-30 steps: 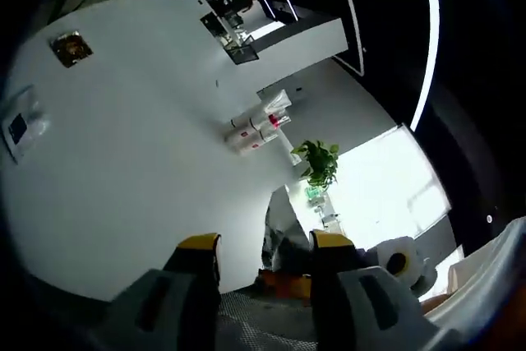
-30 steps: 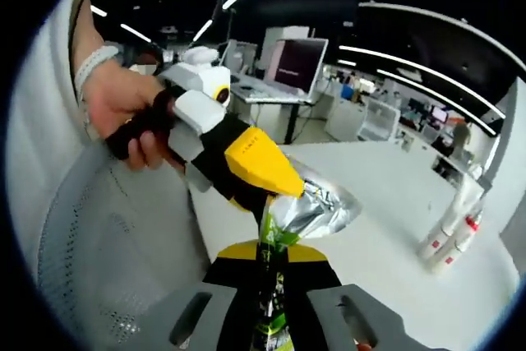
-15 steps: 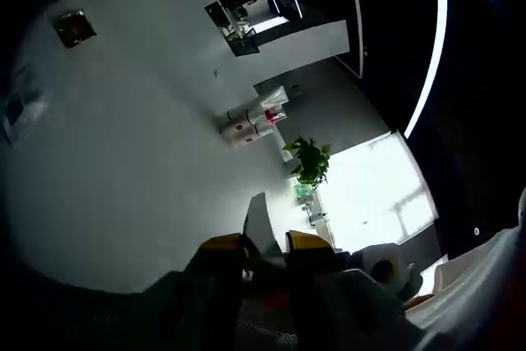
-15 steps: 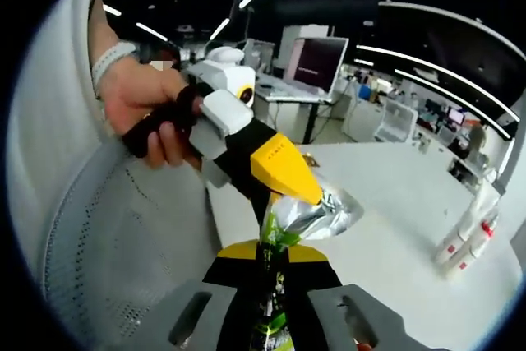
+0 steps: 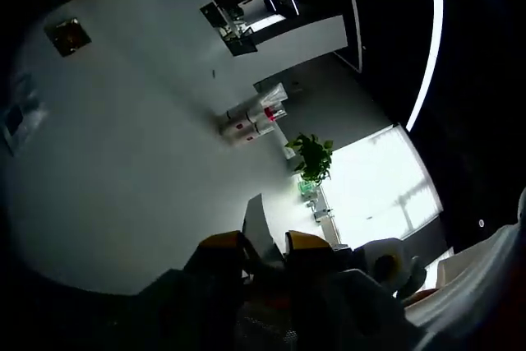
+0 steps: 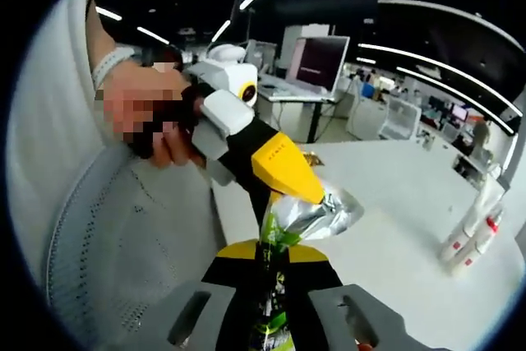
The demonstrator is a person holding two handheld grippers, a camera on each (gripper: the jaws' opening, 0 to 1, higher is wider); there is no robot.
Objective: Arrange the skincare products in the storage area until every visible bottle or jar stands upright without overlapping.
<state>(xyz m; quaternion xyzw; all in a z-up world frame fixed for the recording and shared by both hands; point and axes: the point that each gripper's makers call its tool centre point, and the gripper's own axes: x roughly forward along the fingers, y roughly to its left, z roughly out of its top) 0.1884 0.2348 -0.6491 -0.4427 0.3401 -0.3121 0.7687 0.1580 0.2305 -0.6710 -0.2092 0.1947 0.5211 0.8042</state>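
Right gripper view puts its own gripper [image 6: 267, 259] at the bottom centre, jaws pressed together on a foil sachet [image 6: 308, 215] whose silvery top flares open just above them; the left gripper [image 6: 275, 182], yellow-tipped and carried by a person's hand [image 6: 152, 117] at upper left, has its tips down on that same sachet from above. Left gripper view, much darker, shows the left jaws drawn narrow with a pale corner of the sachet standing up between them at lower centre. The skincare bottles [image 6: 468, 240] stand in a small cluster at the far right of the white table [image 6: 394, 195], well apart from both tools; from the left gripper they appear as a little group [image 5: 251, 121] near the middle of the frame, and they look upright, though too small to be sure. With two tools pinching one soft packet, I would say the careful way is to let one of them take the hold alone before the other lets go, then carry the packet over to the table beside the bottles without crushing it. Against a second ago the left jaws have closed from a wide gap onto the sachet; since half a second ago hardly anything has shifted.
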